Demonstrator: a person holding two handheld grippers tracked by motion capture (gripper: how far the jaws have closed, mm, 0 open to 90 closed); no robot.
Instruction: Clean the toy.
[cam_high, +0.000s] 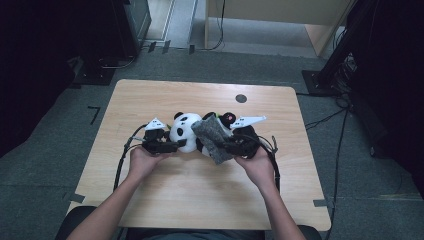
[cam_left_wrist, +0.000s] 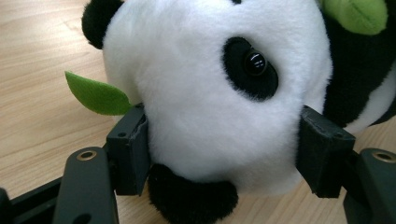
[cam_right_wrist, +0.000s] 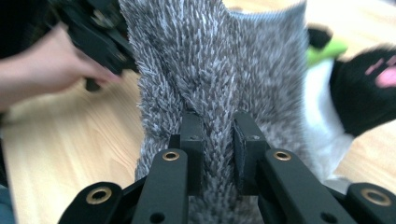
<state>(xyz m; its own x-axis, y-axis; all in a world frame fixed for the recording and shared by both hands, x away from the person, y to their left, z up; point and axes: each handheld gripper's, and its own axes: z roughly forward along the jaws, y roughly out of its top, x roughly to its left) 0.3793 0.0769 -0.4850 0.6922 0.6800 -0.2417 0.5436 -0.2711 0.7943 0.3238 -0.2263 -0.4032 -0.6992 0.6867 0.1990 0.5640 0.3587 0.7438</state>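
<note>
A black-and-white plush panda (cam_high: 186, 131) lies mid-table on the wooden table (cam_high: 150, 100). My left gripper (cam_high: 172, 146) is shut on the panda's white head (cam_left_wrist: 210, 107), one pad pressed into each side. A green felt leaf (cam_left_wrist: 95, 95) sticks out beside the left pad. My right gripper (cam_high: 227, 146) is shut on a grey shaggy cloth (cam_high: 212, 140), pinching a fold of the cloth (cam_right_wrist: 215, 93) between its pads, and holds it over the panda's body. The panda's black paw with a pink pad (cam_right_wrist: 373, 84) shows past the cloth.
A small dark round hole (cam_high: 241, 98) marks the table's far side. Cables trail from both grippers toward the near edge. Dark stands and cables crowd the floor at the right, and a pale cabinet stands beyond the table.
</note>
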